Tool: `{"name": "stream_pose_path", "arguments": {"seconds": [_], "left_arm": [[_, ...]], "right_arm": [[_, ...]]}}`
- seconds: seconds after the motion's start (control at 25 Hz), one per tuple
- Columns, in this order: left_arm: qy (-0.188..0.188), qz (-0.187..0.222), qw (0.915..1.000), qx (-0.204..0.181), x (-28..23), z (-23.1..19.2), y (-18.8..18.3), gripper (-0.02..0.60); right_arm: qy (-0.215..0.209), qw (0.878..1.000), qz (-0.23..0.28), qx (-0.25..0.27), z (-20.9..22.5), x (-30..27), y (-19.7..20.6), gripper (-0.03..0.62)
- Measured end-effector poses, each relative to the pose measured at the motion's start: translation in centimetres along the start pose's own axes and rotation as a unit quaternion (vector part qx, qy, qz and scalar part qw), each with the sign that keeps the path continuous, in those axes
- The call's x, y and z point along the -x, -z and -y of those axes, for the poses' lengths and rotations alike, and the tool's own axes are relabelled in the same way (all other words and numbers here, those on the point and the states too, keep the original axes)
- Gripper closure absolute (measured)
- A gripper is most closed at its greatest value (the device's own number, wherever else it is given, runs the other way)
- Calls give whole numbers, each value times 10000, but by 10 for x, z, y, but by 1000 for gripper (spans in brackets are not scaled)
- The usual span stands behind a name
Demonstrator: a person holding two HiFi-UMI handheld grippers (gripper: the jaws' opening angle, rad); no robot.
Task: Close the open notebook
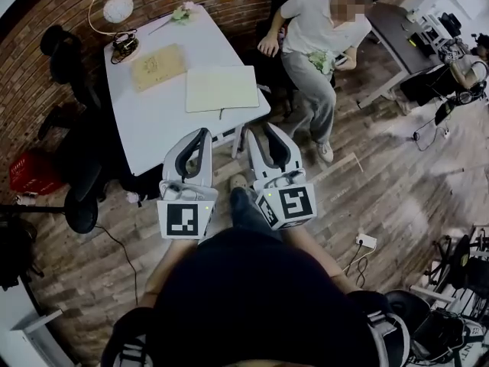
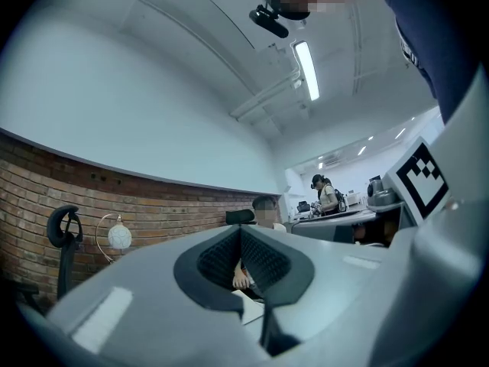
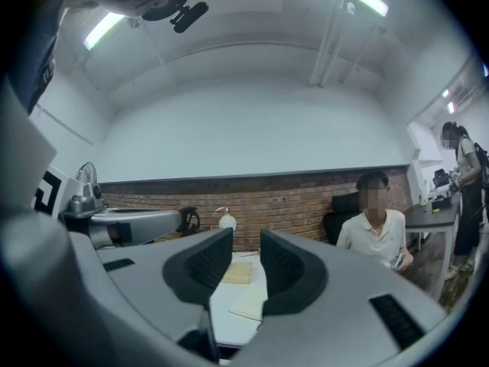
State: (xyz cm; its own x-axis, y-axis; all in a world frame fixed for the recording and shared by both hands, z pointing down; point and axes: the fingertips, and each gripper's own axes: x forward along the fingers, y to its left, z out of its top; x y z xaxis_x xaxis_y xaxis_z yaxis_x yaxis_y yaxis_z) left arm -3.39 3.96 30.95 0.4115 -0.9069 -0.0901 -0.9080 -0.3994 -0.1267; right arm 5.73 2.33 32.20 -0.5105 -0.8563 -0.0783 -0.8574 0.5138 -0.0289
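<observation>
A pale cream notebook [image 1: 221, 88] lies flat on the white table [image 1: 164, 125], near the table's right edge, with a thin dark strand at its near side. In the right gripper view the notebook [image 3: 248, 304] shows between the jaws, far off. Both grippers are held level, short of the table's near edge and apart from the notebook. My left gripper [image 1: 199, 138] has its pads meeting at the tips, with nothing held [image 2: 241, 239]. My right gripper [image 1: 269, 134] stands with a clear gap between its pads and nothing in it [image 3: 246, 258].
A tan square board [image 1: 157, 66] lies left of the notebook. A globe lamp [image 1: 114, 10] and a flower [image 1: 182, 12] stand at the table's far end. A seated person [image 1: 313, 29] is just right of the table. Black chairs [image 1: 76, 67] and a red basket [image 1: 30, 174] stand left.
</observation>
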Motion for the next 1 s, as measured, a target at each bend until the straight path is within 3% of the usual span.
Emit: {"name": "stream_pose_path", "arguments": {"seconds": [0.6,0.76,1.0], "left_arm": [[-337,-204,9992,57,-162,-69,30,586],[-406,-162,9990,10,-192,-84,36,586],[-398,-416,9983,120,-216,-92,57,586]], "right_arm": [[-314,9994,-164,-7,98,-158,17,514],[-363,9991,-205,1,116,-185,23,514],[-335,9988,-348,-51,134,-207,40,514]]}}
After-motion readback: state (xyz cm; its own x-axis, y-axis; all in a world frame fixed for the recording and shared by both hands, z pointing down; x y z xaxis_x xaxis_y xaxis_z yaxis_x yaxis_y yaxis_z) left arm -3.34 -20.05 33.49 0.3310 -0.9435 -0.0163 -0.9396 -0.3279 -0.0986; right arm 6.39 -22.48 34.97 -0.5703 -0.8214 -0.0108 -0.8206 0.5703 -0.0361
